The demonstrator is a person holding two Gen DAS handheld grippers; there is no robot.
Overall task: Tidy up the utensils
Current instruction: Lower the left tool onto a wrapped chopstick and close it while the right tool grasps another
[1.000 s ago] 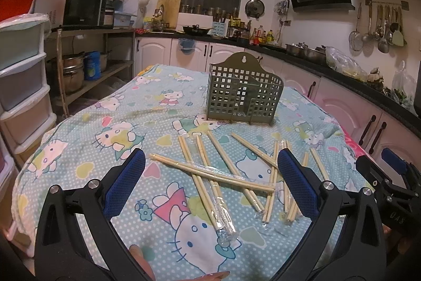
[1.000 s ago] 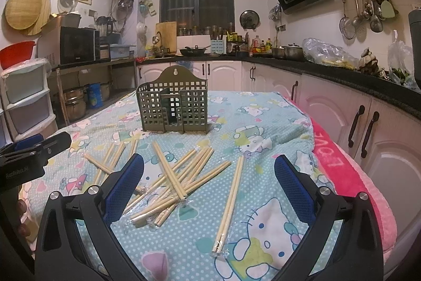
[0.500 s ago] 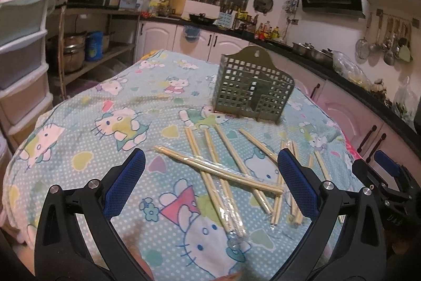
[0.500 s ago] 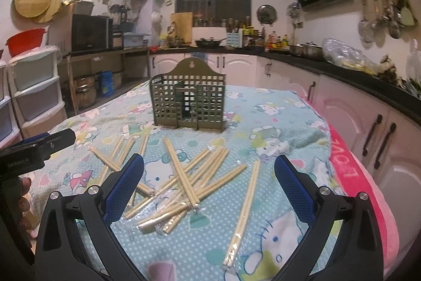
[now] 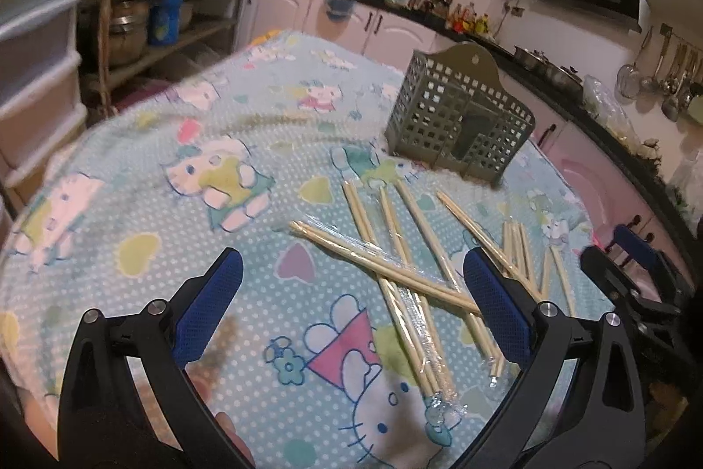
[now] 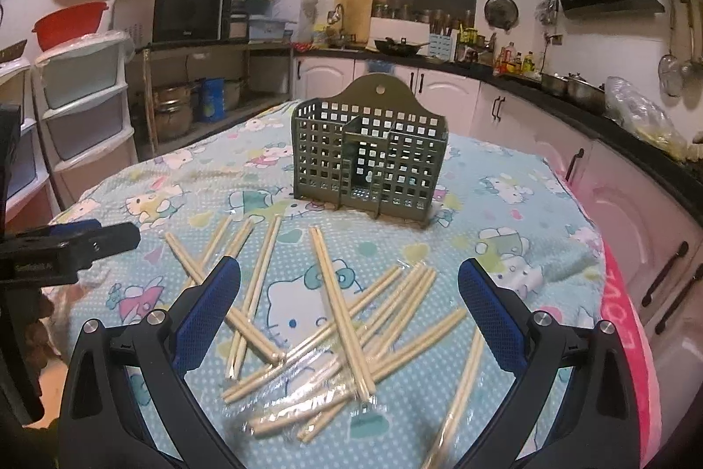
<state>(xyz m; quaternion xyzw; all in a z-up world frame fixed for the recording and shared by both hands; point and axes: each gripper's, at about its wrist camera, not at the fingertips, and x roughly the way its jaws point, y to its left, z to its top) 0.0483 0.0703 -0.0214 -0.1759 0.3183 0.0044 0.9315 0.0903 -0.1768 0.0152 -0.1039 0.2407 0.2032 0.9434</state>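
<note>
Several pairs of plastic-wrapped wooden chopsticks (image 5: pixel 397 275) lie scattered and crossed on the Hello Kitty tablecloth (image 5: pixel 145 201); they also show in the right wrist view (image 6: pixel 338 310). A grey-green perforated utensil holder (image 5: pixel 459 121) stands upright behind them, also in the right wrist view (image 6: pixel 371 157). My left gripper (image 5: pixel 351 302) is open and empty, low over the cloth, with the near chopsticks between its fingers. My right gripper (image 6: pixel 349 306) is open and empty above the middle of the pile. It shows at the right edge of the left wrist view (image 5: pixel 632 271).
White drawer units (image 6: pixel 83 108) and a metal shelf with pots (image 6: pixel 184 104) stand to the left. Pink cabinets (image 6: pixel 637 196) run along the right. The table's pink edge (image 6: pixel 628 319) is at the right. The other gripper (image 6: pixel 66 249) reaches in from the left.
Both grippers have moved forward and lower toward the chopsticks. The left view has swung leftward and tilted. Chopsticks and holder have not moved.
</note>
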